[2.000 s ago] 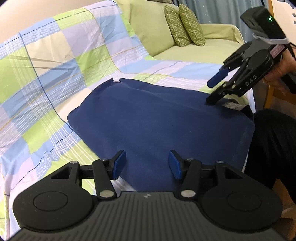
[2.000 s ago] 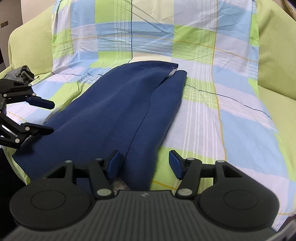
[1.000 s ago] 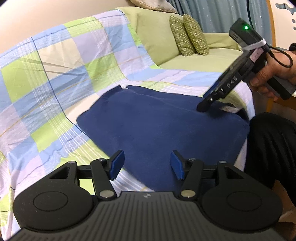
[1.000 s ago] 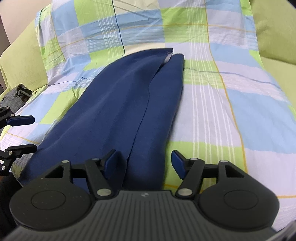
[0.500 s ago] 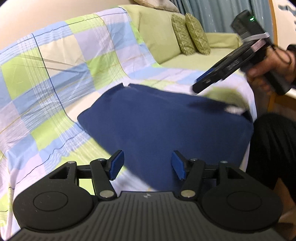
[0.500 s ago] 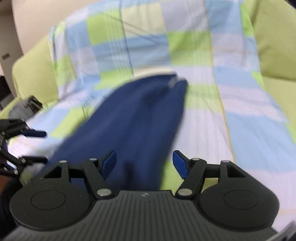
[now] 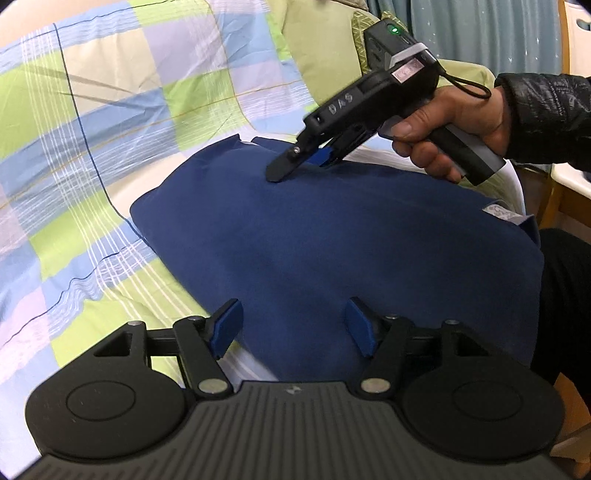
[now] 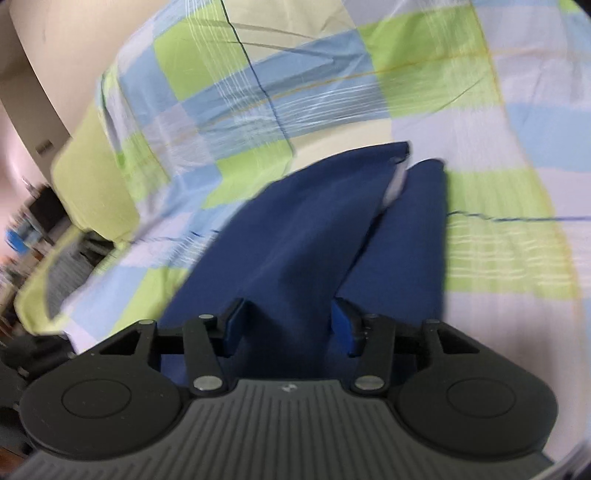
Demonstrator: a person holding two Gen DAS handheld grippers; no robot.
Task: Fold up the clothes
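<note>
— What is hard to make out here?

— The right wrist view is smeared with blur, so the far left of the room reads only as dark shapes. The navy garment [image 8: 295,236] runs under the camera body, its near end hidden. In the left wrist view its right edge is cut off by the person's dark trousers [image 7: 565,302].

— And the grippers?

— The left gripper [image 7: 293,326] hangs with jaws spread over the garment's near edge, nothing between them. The right gripper [image 8: 286,325] also has its jaws apart, with cloth lying between the blue pads; whether they touch it I cannot tell.

— Where does the garment lie?

— Flat on a checked sheet [image 7: 110,122] of green, blue and cream, draped over a green sofa [image 7: 321,48]. A patterned cushion [image 7: 360,33] and blue curtains [image 7: 480,29] sit behind.
</note>
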